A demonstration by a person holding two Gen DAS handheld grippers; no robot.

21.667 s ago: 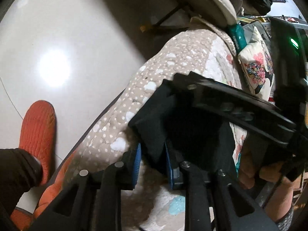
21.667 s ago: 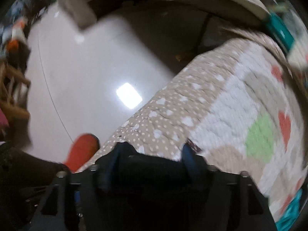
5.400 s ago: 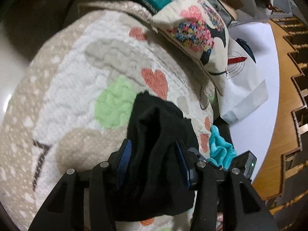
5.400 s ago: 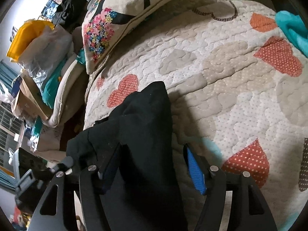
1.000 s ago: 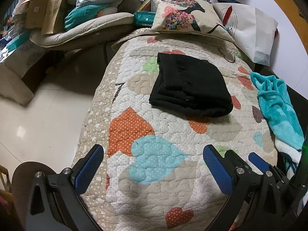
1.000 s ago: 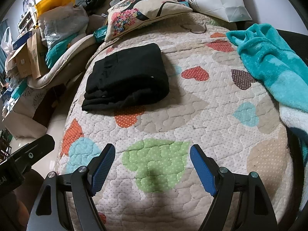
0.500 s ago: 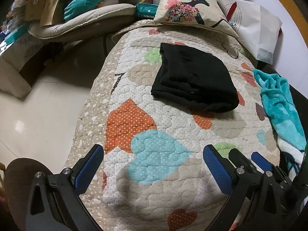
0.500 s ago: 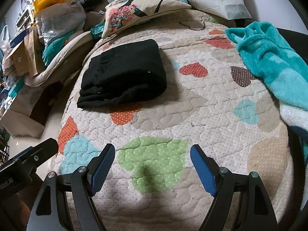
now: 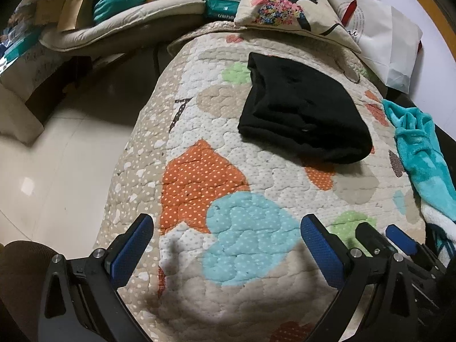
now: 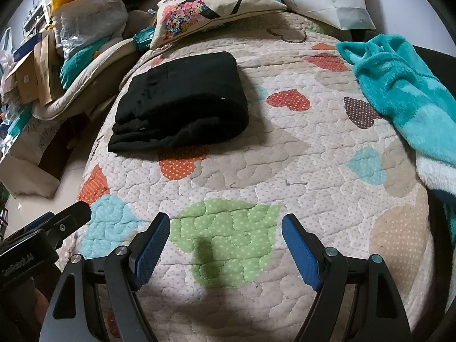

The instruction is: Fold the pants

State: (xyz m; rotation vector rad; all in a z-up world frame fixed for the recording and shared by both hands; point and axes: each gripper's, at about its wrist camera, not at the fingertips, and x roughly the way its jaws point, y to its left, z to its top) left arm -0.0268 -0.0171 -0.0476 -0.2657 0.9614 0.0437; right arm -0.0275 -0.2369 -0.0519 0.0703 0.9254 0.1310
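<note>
Released seconds ago, the folded black pants (image 9: 302,111) lie on the quilted bed (image 9: 199,176) as both hand-held grippers, left (image 9: 226,245) and right (image 10: 225,245), draw back wide and empty, the fold apparently done.

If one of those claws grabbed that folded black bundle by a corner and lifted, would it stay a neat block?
Probably not. The folded black pants look like soft, thick fabric with rounded, sagging edges, so they would likely droop and unfold. The stacked layers showing at the near-left corner seem loose, so a corner pinch may lift only some. On the quilt, a push would likely bunch them rather than slide them.
</note>
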